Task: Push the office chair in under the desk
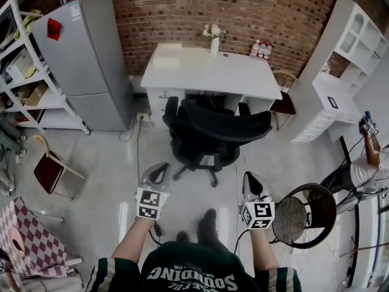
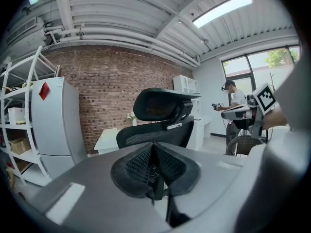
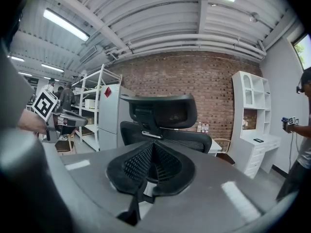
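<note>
A black mesh office chair [image 1: 213, 132] with a headrest stands in front of the white desk [image 1: 209, 73], its back toward me and its seat partly under the desk edge. My left gripper [image 1: 159, 171] is shut and empty, a short way behind the chair's left side. My right gripper [image 1: 250, 181] is also shut and empty, behind the chair's right side. Neither touches the chair. The chair's back [image 2: 158, 125] fills the middle of the left gripper view, beyond the shut left gripper [image 2: 154, 152]. The right gripper view shows the chair [image 3: 163, 123] ahead of the shut right gripper [image 3: 153, 152].
A grey fridge [image 1: 85, 56] and a white shelf rack [image 1: 24, 72] stand at the left. A white cabinet [image 1: 340, 72] is at the right, with a round mesh chair [image 1: 304, 215] near my right arm. A wooden chair [image 1: 51, 169] is at the left. Another person [image 1: 364, 163] is at the far right.
</note>
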Demonstrator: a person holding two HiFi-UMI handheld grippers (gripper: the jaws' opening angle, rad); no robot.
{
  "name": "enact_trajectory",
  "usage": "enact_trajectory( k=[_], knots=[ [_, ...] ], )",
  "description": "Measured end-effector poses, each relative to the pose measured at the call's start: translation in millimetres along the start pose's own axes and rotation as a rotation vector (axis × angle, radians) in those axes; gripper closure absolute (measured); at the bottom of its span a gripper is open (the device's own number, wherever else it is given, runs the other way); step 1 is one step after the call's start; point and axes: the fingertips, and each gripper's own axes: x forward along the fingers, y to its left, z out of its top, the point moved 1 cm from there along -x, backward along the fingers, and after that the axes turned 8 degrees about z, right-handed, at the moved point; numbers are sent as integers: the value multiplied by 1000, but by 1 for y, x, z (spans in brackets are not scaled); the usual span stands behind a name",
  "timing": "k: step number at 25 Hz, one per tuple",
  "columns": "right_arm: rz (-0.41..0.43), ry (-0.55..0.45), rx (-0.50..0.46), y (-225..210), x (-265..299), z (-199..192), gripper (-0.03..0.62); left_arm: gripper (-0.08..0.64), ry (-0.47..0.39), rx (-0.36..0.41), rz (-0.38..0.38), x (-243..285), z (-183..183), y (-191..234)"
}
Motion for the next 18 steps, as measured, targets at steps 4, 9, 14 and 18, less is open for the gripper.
enact_trajectory(
  k=[4,9,14,18],
  knots=[
    [2,-12,-12,4,-5,5,594,549,17,3,-18,-2,-4,-4],
    [2,-17,-3,5,-9,5,592,549,9,6,-18,-7,-3,-7],
    [5,-12,-5,10,-11,3,592,549,7,2,-19,-11,-2,-8],
    [6,-14,-3,16,-14,2,592,549,5,-2,-24,-16,-3,-8]
  ],
)
